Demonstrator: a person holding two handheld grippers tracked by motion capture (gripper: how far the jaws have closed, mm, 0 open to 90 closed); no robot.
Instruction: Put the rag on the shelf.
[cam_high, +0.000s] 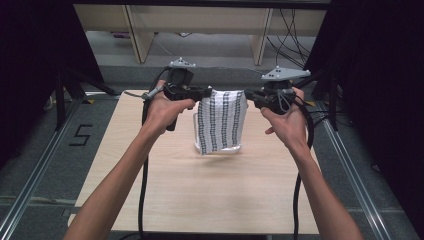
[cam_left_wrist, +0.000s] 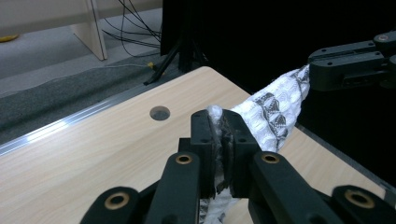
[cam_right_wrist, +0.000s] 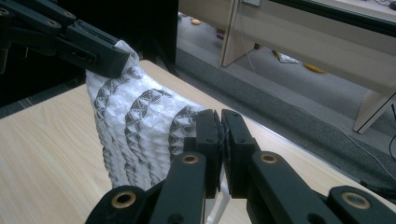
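A white cloth (cam_high: 222, 122) with dark patterned stripes hangs above the light wooden table (cam_high: 200, 195), stretched between the two grippers. My left gripper (cam_high: 206, 92) is shut on the cloth's upper left corner; in the left gripper view the cloth (cam_left_wrist: 273, 112) runs from my jaws (cam_left_wrist: 219, 126) across to the other gripper. My right gripper (cam_high: 248, 95) is shut on the upper right corner, and in the right gripper view the cloth (cam_right_wrist: 135, 121) hangs to the left of my pinched jaws (cam_right_wrist: 219, 126). The cloth's lower edge hangs just over the tabletop.
A round hole (cam_left_wrist: 159, 113) is cut in the tabletop near its far edge. Metal rails (cam_high: 30, 180) run along both sides of the table. Black stands and curtains flank it, and wooden furniture legs (cam_high: 137, 35) with loose cables stand behind.
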